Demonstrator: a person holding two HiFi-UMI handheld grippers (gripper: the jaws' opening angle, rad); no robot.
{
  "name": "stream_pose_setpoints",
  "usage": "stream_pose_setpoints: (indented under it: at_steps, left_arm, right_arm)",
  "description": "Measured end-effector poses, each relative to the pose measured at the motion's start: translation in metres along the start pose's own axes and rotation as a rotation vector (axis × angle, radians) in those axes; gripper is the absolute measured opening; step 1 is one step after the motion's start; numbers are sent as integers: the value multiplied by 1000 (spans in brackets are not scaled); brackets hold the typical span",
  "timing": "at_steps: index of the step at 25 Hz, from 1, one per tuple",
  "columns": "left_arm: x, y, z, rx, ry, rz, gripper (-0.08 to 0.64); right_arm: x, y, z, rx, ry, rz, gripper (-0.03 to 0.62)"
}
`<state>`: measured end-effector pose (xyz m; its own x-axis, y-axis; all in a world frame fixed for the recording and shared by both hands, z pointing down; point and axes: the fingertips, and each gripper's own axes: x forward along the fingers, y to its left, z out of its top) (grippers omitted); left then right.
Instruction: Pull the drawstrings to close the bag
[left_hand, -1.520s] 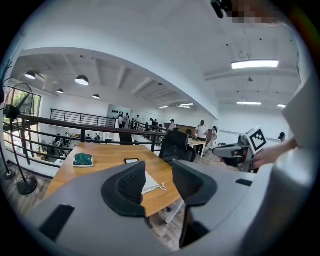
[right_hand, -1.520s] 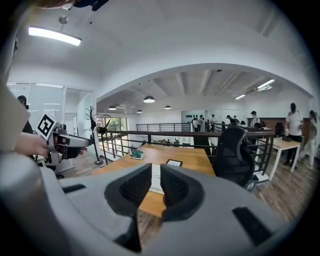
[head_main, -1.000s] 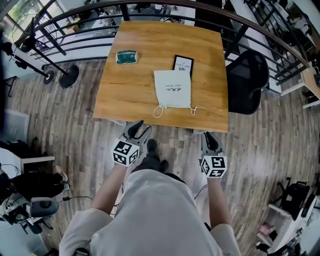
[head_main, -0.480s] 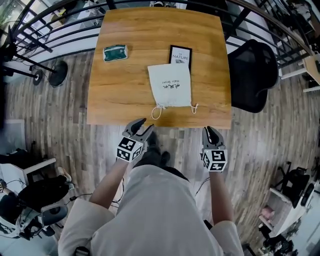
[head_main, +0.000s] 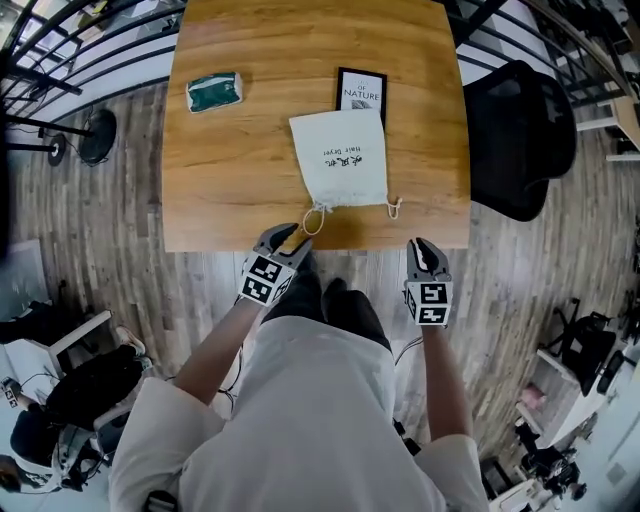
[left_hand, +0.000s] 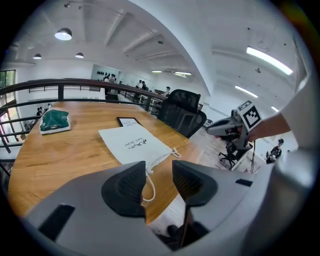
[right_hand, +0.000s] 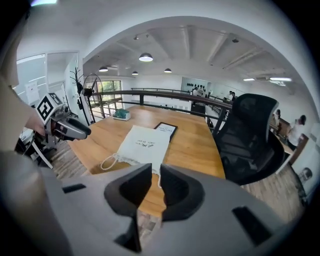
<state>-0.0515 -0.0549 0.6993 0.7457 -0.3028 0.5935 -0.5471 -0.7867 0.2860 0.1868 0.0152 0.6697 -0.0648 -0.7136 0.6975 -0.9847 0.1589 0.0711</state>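
A white drawstring bag (head_main: 340, 160) lies flat on the wooden table (head_main: 220, 190), mouth toward me. Its left cord loop (head_main: 314, 220) and right cord end (head_main: 393, 208) rest near the table's front edge. My left gripper (head_main: 283, 238) is open at that edge, just short of the loop, holding nothing. In the left gripper view the bag (left_hand: 131, 144) and loop (left_hand: 148, 186) lie ahead of the left gripper (left_hand: 159, 172). My right gripper (head_main: 428, 252) hangs off the table below the right cord end, jaws a narrow gap apart and empty. The right gripper view shows the bag (right_hand: 142, 145) beyond the right gripper (right_hand: 155, 176).
A black-framed book (head_main: 361, 95) lies just beyond the bag. A green pouch (head_main: 213, 91) sits at the table's far left. A black office chair (head_main: 520, 130) stands at the table's right side. Black railings (head_main: 70, 60) run behind, with plank floor around.
Both grippers have moved forward toward the table's front edge. The left one has reached the edge near the cord loop. The bag has not moved.
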Motion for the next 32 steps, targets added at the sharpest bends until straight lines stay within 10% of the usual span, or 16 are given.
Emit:
stream_pose_setpoints:
  at_steps: [21, 32]
  left_arm:
    - [104, 54, -78, -38, 263, 221, 161]
    - [128, 26, -83, -34, 306, 189, 156]
  right_arm:
    - [127, -22, -39, -179, 173, 226, 40]
    - [157, -28, -46, -224, 206, 291, 40]
